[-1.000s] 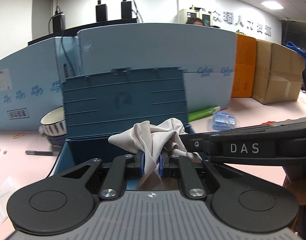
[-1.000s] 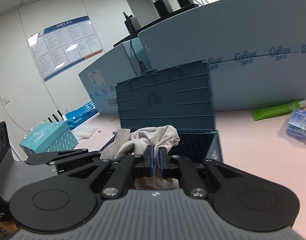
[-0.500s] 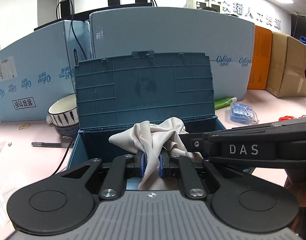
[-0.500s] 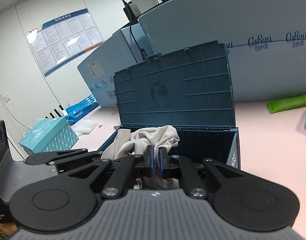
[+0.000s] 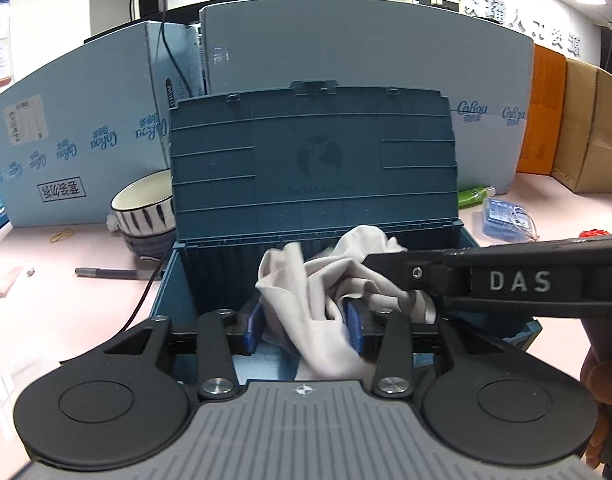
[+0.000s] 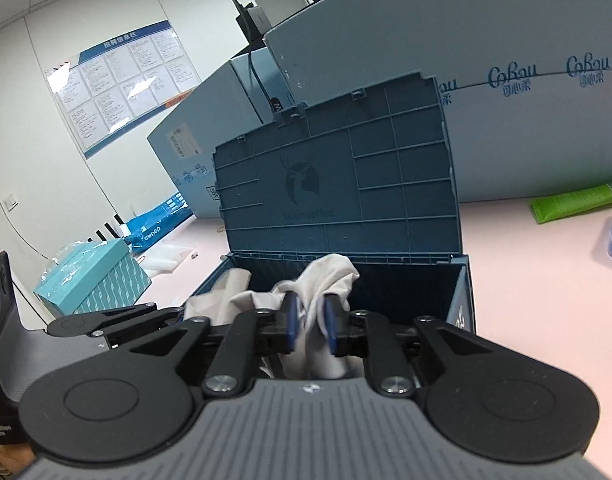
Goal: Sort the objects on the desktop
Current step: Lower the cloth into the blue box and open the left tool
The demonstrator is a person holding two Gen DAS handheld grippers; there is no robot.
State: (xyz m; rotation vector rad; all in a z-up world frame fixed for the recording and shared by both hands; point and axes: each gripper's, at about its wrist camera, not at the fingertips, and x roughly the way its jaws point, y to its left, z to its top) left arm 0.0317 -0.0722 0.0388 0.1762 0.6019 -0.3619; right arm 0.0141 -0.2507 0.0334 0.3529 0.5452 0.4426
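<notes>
Beige cloth (image 5: 306, 300) over open blue box (image 5: 313, 160) rim, loose between both opening claws, left claw (image 5: 304, 326), right claw (image 6: 311, 330)

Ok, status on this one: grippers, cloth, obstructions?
Left gripper and right gripper opening, cloth between both. Cloth over open box. Nothing blocking.

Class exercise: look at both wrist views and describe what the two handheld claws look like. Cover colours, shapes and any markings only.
Both are alike. The left claw has blue finger pads on black linkage bars with silver pivot screws, two round black discs and a ribbed grey housing. The right claw has the same build; seen from the left wrist view, its black side bears white letters "DAS".
</notes>
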